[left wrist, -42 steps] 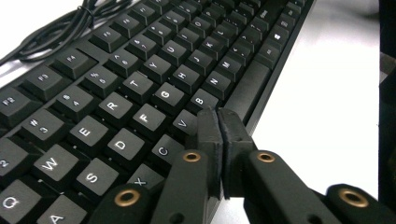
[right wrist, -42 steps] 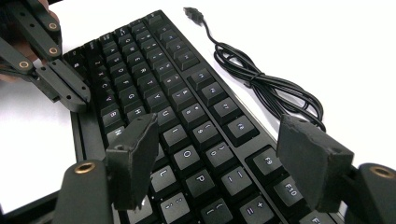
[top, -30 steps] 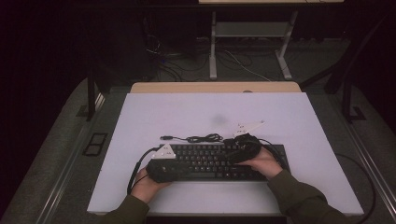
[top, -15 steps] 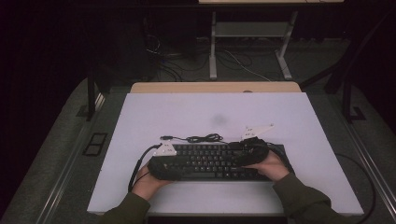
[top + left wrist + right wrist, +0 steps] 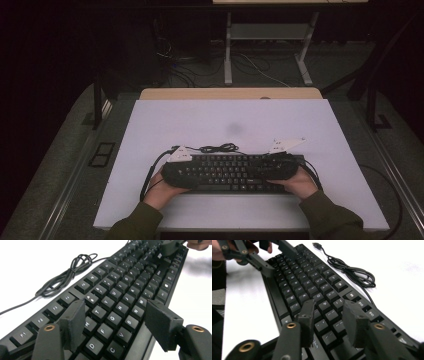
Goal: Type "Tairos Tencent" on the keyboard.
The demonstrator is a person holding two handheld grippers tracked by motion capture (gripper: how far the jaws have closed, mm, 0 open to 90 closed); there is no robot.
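Note:
A black keyboard lies on the white table near its front edge, and its cable is coiled just behind it. My left gripper lies over the keyboard's left part. In the left gripper view its jaws stand open above the letter keys, having just been opening, with nothing between the pads. My right gripper reaches in over the right end. Its jaws hover above the keys, narrower after just closing, pressing on nothing. Each gripper view shows the other gripper at the keyboard's far end.
The white tabletop stretches bare behind the keyboard to a wooden back edge. The USB plug lies at the cable's free end. Beyond the table stand metal desk legs and floor cables.
The right hand and its gripper have slid to the right, toward the keyboard's right end. Left hand stays at the left end. The keyboard has not shifted.

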